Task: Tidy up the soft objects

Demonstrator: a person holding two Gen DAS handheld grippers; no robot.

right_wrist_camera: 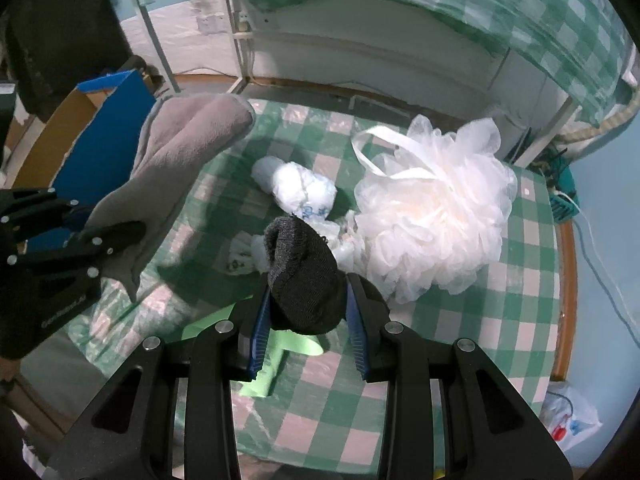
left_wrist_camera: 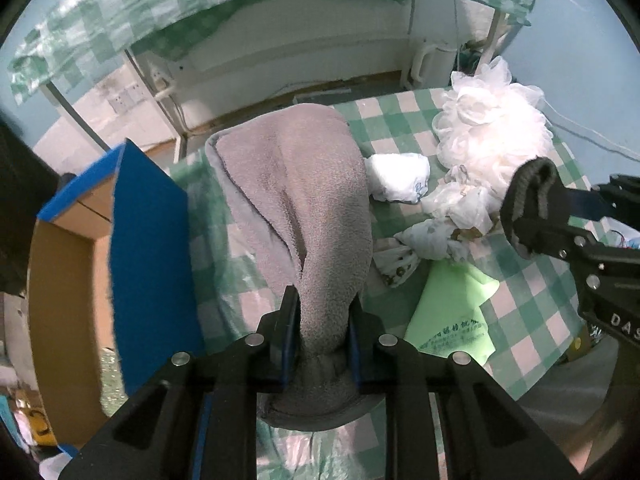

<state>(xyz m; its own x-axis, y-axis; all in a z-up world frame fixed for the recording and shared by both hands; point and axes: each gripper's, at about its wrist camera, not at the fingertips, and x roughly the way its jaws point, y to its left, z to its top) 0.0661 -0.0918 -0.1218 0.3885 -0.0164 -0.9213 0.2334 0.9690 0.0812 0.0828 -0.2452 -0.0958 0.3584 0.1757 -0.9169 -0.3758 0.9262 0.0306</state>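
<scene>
Grey fleece cloth [left_wrist_camera: 304,208] pinched in left gripper [left_wrist_camera: 322,344]; dark sock [right_wrist_camera: 306,280] pinched in right gripper [right_wrist_camera: 308,320]; step: carrying; next: drop into blue-flapped carton [left_wrist_camera: 72,240], frame left

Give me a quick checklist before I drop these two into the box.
1. Left gripper shut on the grey towel: ok.
2. Right gripper shut on the dark sock: ok.
3. Towel lifted off the table: ok in the right wrist view, where it hangs in the air.
4. Box open and within view: ok, it stands to the left with its blue flap up.
5. Room inside the box: cannot tell, its inside is hidden.
6. Items left on the table: not ok, the loofah and bags remain.
</scene>
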